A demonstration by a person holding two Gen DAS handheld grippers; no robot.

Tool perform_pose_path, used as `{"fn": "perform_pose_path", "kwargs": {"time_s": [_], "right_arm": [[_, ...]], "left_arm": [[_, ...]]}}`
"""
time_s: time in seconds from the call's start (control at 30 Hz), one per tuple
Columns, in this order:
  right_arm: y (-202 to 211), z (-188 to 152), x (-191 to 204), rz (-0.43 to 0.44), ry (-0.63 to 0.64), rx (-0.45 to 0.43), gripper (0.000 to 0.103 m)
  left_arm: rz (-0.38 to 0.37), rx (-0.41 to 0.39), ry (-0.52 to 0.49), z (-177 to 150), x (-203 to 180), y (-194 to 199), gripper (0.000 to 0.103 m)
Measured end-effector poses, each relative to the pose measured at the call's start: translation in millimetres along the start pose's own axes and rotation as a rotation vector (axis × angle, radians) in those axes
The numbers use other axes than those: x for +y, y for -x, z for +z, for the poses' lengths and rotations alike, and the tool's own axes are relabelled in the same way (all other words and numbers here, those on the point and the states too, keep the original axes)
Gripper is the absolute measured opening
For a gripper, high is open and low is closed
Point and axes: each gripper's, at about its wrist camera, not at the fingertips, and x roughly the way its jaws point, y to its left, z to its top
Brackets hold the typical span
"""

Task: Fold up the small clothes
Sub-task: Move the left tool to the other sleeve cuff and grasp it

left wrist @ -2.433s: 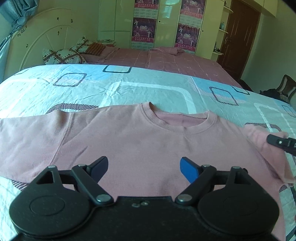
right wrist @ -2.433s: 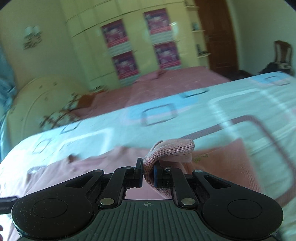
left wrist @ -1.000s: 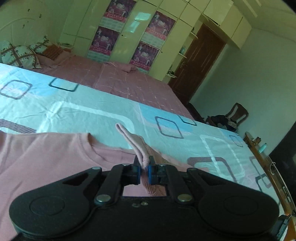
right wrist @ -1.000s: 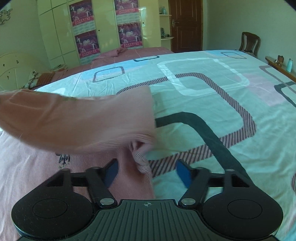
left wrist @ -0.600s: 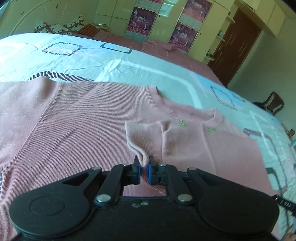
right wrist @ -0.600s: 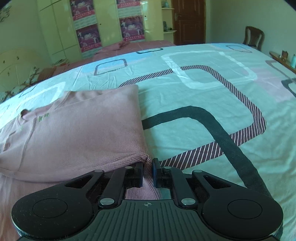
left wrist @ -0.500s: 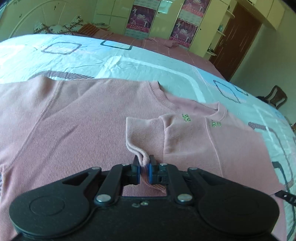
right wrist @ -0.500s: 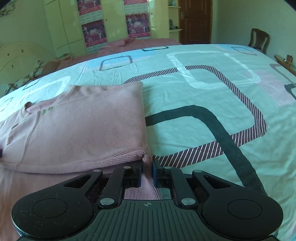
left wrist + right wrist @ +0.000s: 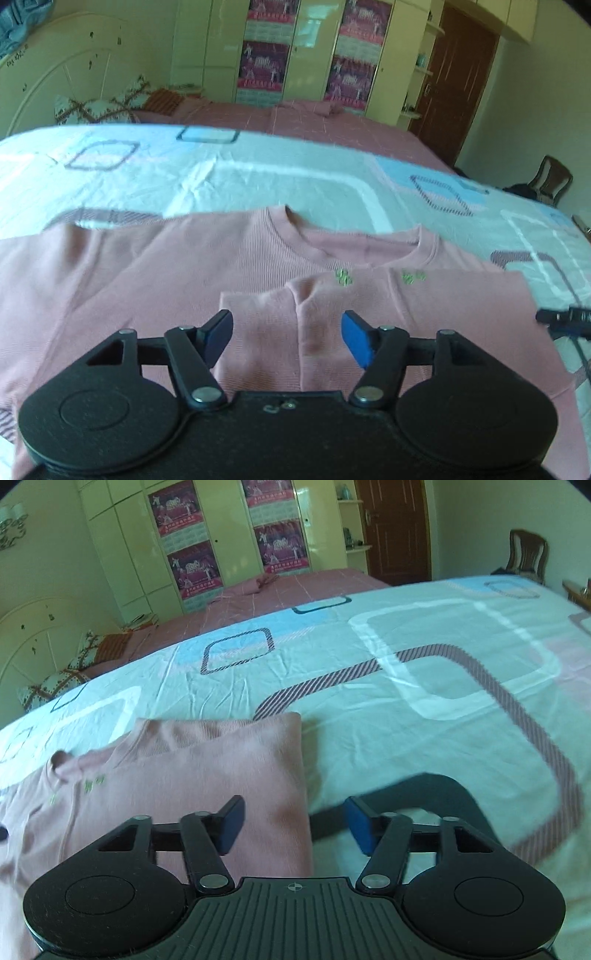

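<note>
The near hem of the pink sweatshirt [image 9: 155, 280] is cut off behind the black body of the left gripper [image 9: 287, 334], and its far-left sleeve runs out of the frame, so how that side ends cannot be seen. The tiny green embroidery [image 9: 342, 277] below the neckline is too blurred to read. At the sweatshirt's right edge a dark tip pokes in from the frame border; it is probably the right gripper [image 9: 294, 821], but too little shows to be certain.

The sweatshirt lies flat on a pale bedsheet [image 9: 424, 672] printed with rounded squares in blue, white and striped maroon. Its right side is folded inward over the chest, with the sleeve [image 9: 258, 325] lying across the middle, the cuff end pointing towards the left gripper. Beyond the sweatshirt, past the sheet's far edge, a pink bedspread [image 9: 295, 122] stretches to a yellow wardrobe [image 9: 218, 40] carrying purple posters [image 9: 264, 72]. Left of the wardrobe are a cream headboard [image 9: 66, 74] and patterned pillows [image 9: 99, 107]; right of it, a brown door [image 9: 458, 88] and a wooden chair [image 9: 526, 555] with something dark on it.

Both grippers are released, their blue pads spread wide and holding nothing. The left one hovers over the folded sleeve; the right one sits over the sweatshirt's folded right edge, one pad above the cloth, the other above the sheet.
</note>
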Motion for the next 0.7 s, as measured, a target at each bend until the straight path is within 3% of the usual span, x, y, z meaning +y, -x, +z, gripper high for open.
{"fn": "perform_pose_path", "kwargs": {"time_s": [0.07, 0.13, 0.17, 0.2, 0.33, 0.4, 0.43, 0.47, 0.53, 0.6, 0.7], "right_arm": [[-19.0, 8.7, 1.3, 0.008, -0.007, 0.016, 0.043], [-34.5, 13.7, -1.9, 0.019, -0.035, 0.036, 0.04], [-37.6, 15.6, -2.8, 0.019, -0.038, 0.029, 0.034], [-40.2, 17.5, -1.8, 0.011, -0.02, 0.026, 0.019], [-40.5, 14.9, 0.0, -0.041, 0.031, 0.01, 0.018], [-33.0, 12.9, 3.2, -0.063, 0.034, -0.017, 0.019], [-27.2, 12.3, 5.3, -0.06, 0.03, -0.026, 0.019], [-20.9, 11.9, 8.6, -0.041, 0.031, -0.03, 0.021], [-5.9, 8.6, 21.5, -0.008, 0.056, -0.048, 0.033], [10.8, 2.7, 38.0, 0.028, 0.082, -0.067, 0.055], [30.4, -8.9, 67.5, 0.076, 0.127, -0.08, 0.056]], "left_arm": [[0.024, 0.042, 0.011, -5.1, 2.1, -12.8, 0.058], [0.049, 0.032, -0.019, -8.6, 0.8, -14.6, 0.061], [0.057, 0.034, -0.027, -9.2, -0.4, -15.1, 0.061], [0.064, 0.034, -0.029, -9.3, -0.9, -15.0, 0.062], [0.083, 0.041, 0.003, -5.0, 1.0, -6.9, 0.06], [0.081, 0.011, 0.042, -2.6, 7.6, 9.8, 0.065], [0.09, -0.005, 0.057, -1.5, 12.0, 18.4, 0.076], [0.107, -0.017, 0.067, -0.5, 18.1, 26.9, 0.084], [0.134, -0.033, 0.09, -0.6, 33.7, 44.0, 0.085], [0.156, -0.026, 0.127, -2.3, 54.9, 58.2, 0.085], [0.213, -0.03, 0.194, -9.8, 93.4, 81.3, 0.085]]}}
